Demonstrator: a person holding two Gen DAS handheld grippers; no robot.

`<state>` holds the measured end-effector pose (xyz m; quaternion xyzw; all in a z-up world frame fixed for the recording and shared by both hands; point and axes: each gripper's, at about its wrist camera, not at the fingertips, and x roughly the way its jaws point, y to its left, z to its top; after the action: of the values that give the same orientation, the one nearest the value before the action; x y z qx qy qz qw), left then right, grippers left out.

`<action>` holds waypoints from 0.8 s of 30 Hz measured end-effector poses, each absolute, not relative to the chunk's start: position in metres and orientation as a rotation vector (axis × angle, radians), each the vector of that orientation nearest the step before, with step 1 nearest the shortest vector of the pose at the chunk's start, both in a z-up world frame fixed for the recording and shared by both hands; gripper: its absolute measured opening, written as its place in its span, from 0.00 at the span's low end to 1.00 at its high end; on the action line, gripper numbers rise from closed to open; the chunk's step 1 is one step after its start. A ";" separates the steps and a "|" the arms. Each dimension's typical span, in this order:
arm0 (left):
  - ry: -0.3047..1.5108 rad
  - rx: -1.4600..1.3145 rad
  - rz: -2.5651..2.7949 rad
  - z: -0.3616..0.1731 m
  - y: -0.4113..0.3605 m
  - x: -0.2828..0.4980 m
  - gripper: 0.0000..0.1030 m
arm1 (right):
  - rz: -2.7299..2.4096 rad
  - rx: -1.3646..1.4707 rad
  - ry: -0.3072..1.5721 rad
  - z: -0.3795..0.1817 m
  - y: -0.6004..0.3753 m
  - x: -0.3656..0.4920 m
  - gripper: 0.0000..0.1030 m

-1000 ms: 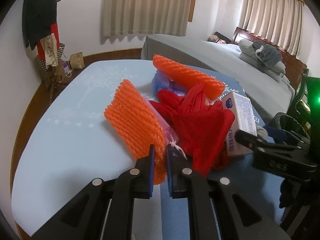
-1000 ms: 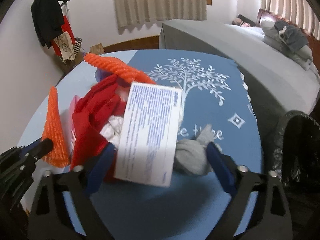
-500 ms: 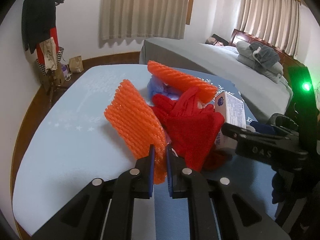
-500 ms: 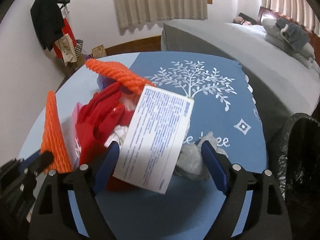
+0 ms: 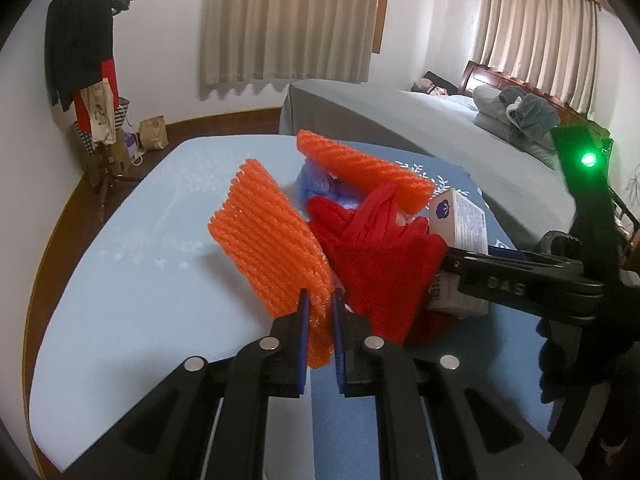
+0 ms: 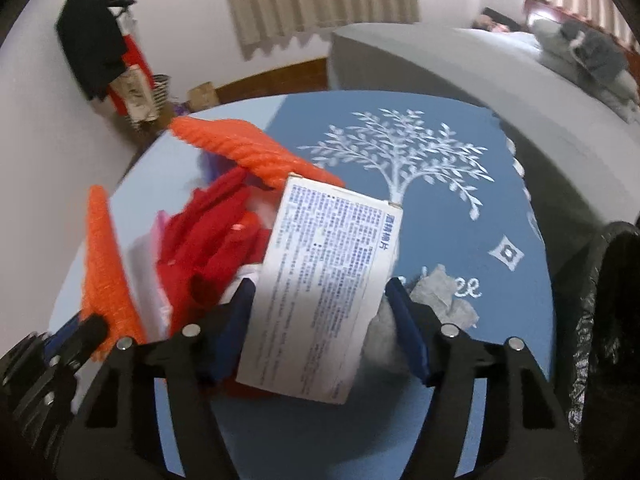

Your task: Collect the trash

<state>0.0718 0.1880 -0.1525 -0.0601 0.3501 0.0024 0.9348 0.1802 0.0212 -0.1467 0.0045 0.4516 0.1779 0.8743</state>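
Trash lay heaped on the blue table (image 5: 120,280): the left gripper (image 5: 319,308) was pinched tight on an orange foam net (image 5: 272,240), beside a red mesh bag (image 5: 384,264). The right gripper (image 6: 320,300) was closing around a white printed box (image 6: 324,280) (its pads looked just short of pressing).

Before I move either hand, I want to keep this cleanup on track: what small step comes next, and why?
Probably finish closing the right gripper on the white box, then lift it. Its fingers flank the box and are closing. The left gripper is already clamped on the orange foam net, and the black trash bag sits open to the right.
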 end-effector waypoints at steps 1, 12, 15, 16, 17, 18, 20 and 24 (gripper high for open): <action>0.713 -0.121 0.005 -0.151 0.187 0.072 0.10 | 0.384 0.021 0.935 -0.143 0.019 0.178 0.62; 0.610 -0.105 -0.050 -0.110 0.164 0.059 0.10 | 0.489 0.113 0.795 -0.081 -0.020 0.142 0.62; 0.591 -0.097 -0.071 -0.100 0.154 0.057 0.10 | 0.484 0.125 0.773 -0.070 -0.037 0.135 0.62; 0.587 -0.095 -0.077 -0.098 0.151 0.057 0.10 | 0.483 0.134 0.770 -0.067 -0.041 0.133 0.62; 0.584 -0.094 -0.083 -0.096 0.148 0.057 0.10 | 0.482 0.146 0.769 -0.066 -0.046 0.132 0.62; 0.582 -0.092 -0.092 -0.095 0.145 0.056 0.10 | 0.481 0.160 0.768 -0.064 -0.053 0.130 0.62; 0.585 -0.088 -0.109 -0.094 0.137 0.057 0.10 | 0.475 0.178 0.769 -0.062 -0.065 0.127 0.62; 0.602 -0.077 -0.143 -0.099 0.120 0.057 0.10 | 0.445 0.212 0.781 -0.066 -0.090 0.123 0.62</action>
<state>0.0573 0.1203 -0.0985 -0.0378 0.2960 -0.0705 0.9518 0.1232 -0.0897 -0.0655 0.1025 0.3770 0.2149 0.8951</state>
